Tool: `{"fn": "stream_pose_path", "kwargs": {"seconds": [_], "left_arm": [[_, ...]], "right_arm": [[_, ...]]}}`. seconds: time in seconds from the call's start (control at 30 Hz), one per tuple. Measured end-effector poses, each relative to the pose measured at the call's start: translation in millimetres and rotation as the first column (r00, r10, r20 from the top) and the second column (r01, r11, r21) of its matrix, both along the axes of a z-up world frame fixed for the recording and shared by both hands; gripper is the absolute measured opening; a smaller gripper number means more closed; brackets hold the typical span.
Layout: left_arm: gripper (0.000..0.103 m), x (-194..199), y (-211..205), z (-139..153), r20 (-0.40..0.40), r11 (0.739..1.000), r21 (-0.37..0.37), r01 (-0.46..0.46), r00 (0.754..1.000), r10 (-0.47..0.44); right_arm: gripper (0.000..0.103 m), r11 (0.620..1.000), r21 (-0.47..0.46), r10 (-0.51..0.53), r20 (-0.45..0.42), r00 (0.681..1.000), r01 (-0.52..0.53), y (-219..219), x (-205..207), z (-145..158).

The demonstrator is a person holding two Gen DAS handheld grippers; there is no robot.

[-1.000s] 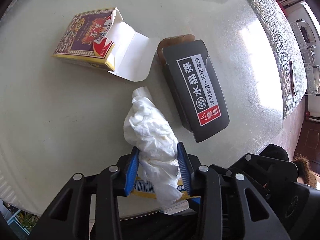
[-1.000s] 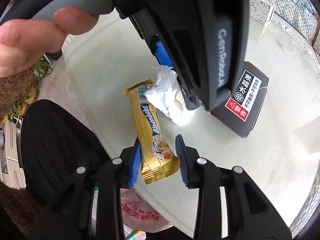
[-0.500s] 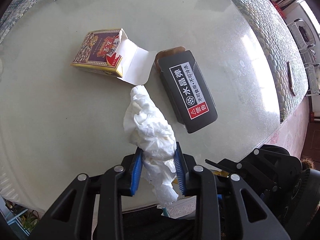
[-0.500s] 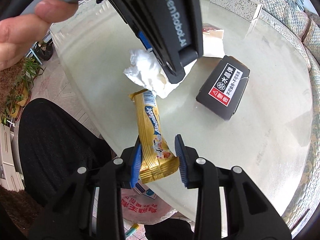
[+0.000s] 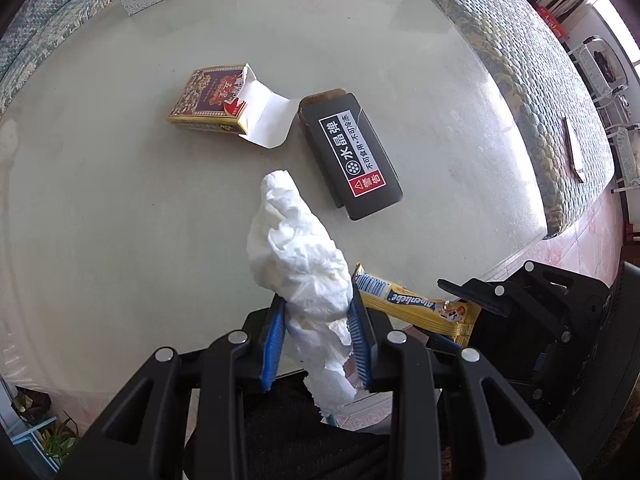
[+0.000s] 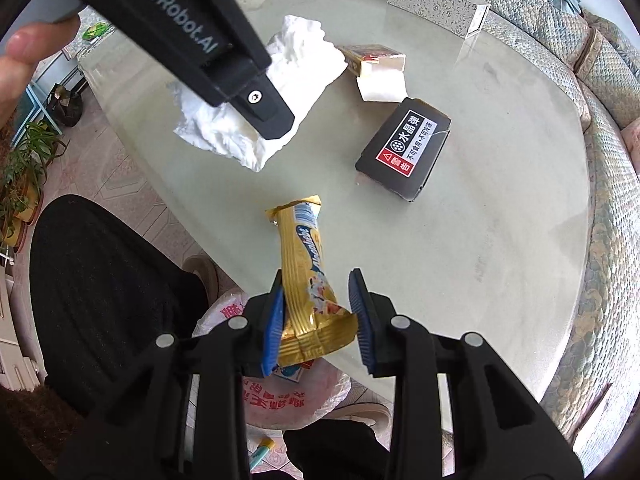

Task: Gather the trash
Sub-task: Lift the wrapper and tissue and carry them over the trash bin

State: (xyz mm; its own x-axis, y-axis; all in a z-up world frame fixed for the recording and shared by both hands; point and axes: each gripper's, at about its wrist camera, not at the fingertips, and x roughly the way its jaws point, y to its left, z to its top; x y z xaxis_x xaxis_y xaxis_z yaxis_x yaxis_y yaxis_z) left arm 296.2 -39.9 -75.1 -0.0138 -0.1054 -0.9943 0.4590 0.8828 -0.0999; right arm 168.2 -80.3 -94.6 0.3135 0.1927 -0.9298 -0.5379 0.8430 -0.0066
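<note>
With your left gripper [image 5: 316, 332] clamped on the crumpled white tissue [image 5: 298, 260] and your right gripper [image 6: 318, 320] pinching the gold snack wrapper [image 6: 310, 280], next carry both to the pink plastic bag [image 6: 280, 404] below the surface [image 6: 500, 240].

White tissue [image 5: 296, 256], gold wrapper [image 6: 308, 276]

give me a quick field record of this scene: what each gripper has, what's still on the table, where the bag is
left gripper: shut on crumpled white tissue
right gripper: shut on gold snack wrapper
on glass table: black cardboard box with warning label; opened purple-and-gold carton
pink printed plastic bag: below table edge, under right gripper
</note>
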Motion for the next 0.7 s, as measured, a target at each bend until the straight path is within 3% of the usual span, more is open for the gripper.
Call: {"fn": "stream_pose_path", "kwargs": {"seconds": [0.17,0.43,0.7], "left_arm": [[0.03,-10,4,5,0.012,1.0,0.004,0.004,1.0,-0.005],[0.03,-33,15,7,0.025,1.0,0.015,0.021,0.999,-0.022],[0.03,-86,25,9,0.06,0.999,-0.001,0.043,0.997,-0.043]], "right_arm": [[0.031,1.0,-0.01,-0.014,0.034,0.999,0.015,-28,-5,21],[0.031,1.0,-0.007,-0.027,0.037,0.999,0.027,-31,-20,43],[0.031,0.999,-0.052,-0.008,0.066,0.998,0.012,-30,-55,53]]}}
